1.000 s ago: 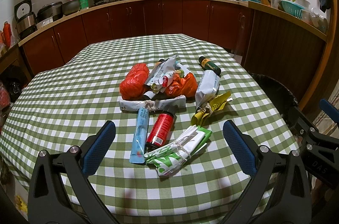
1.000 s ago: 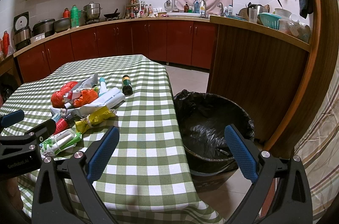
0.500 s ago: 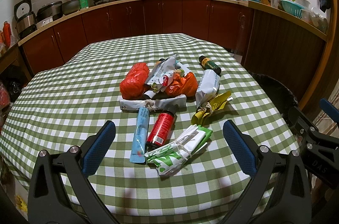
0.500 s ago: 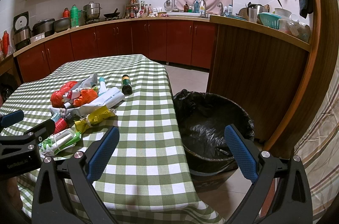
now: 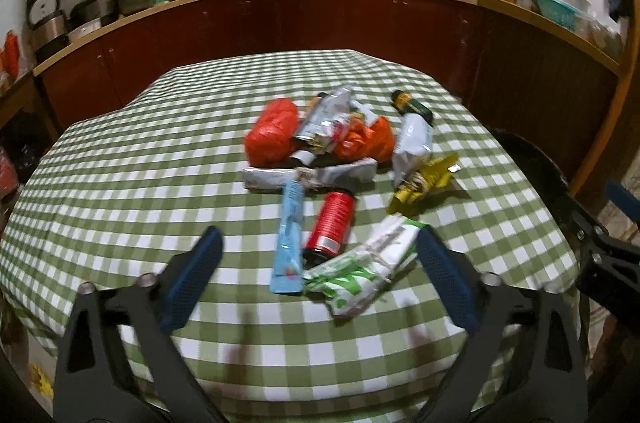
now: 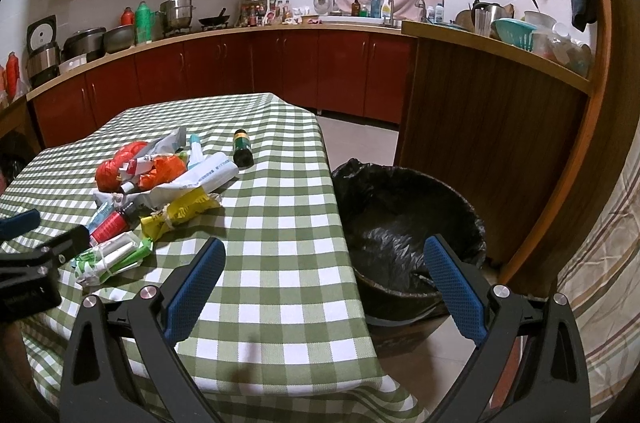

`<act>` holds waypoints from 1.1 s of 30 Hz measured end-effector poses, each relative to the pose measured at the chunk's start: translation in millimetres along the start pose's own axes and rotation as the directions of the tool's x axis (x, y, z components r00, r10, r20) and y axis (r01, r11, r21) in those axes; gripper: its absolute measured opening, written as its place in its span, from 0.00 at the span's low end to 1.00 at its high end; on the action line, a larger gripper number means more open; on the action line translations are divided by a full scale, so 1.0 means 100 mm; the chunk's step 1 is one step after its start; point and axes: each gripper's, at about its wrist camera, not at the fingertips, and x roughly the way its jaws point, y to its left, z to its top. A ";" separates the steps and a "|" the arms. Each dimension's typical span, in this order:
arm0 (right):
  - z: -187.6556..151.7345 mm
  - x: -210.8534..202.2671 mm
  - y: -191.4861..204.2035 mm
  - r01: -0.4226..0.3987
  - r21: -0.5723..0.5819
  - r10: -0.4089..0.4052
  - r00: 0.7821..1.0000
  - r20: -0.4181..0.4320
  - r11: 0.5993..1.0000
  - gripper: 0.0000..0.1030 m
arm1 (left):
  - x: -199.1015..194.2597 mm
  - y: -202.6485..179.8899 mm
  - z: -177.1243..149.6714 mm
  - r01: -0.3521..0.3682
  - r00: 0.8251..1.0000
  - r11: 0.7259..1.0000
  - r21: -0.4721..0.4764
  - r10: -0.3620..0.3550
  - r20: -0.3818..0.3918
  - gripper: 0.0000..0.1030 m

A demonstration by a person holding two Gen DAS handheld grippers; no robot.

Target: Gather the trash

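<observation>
A heap of trash lies on the green checked table (image 5: 120, 183): orange bags (image 5: 274, 133), a red can (image 5: 332, 223), a blue tube (image 5: 289, 235), a green and white wrapper (image 5: 368, 267), a yellow wrapper (image 5: 424, 183), a dark bottle (image 5: 412, 105). My left gripper (image 5: 320, 283) is open and empty, just short of the green and white wrapper. My right gripper (image 6: 324, 287) is open and empty over the table's right edge, beside the black-lined bin (image 6: 404, 223). The heap also shows in the right wrist view (image 6: 160, 179).
Red kitchen cabinets and a counter (image 6: 240, 63) with pots run along the back wall. A wooden counter side (image 6: 480, 127) stands behind the bin. The right gripper's body (image 5: 600, 247) shows at the right edge of the left wrist view.
My left gripper has moved forward and down toward the near trash; its view is blurred by motion. The right gripper has hardly moved.
</observation>
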 end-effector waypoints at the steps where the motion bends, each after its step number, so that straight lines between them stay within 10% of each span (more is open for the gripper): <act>1: 0.00 0.00 0.00 0.000 0.001 0.000 1.000 0.000 1.000 0.94 | 0.02 -0.03 -0.01 0.012 1.000 1.000 0.015 -0.012 -0.008 0.76; 8: -0.01 0.03 -0.02 -0.001 0.014 0.001 1.000 -0.004 1.000 0.94 | 0.14 -0.17 -0.09 0.048 0.998 0.996 0.074 -0.045 -0.045 0.74; 15: -0.02 0.04 -0.03 -0.003 0.013 0.003 1.000 -0.005 1.000 0.94 | 0.21 -0.26 -0.13 0.089 0.994 0.991 0.102 -0.083 -0.070 0.45; 33: -0.04 0.06 -0.03 -0.006 0.019 0.006 1.000 -0.012 1.000 0.94 | 0.16 -0.39 -0.12 0.115 0.993 0.981 0.155 -0.109 -0.046 0.35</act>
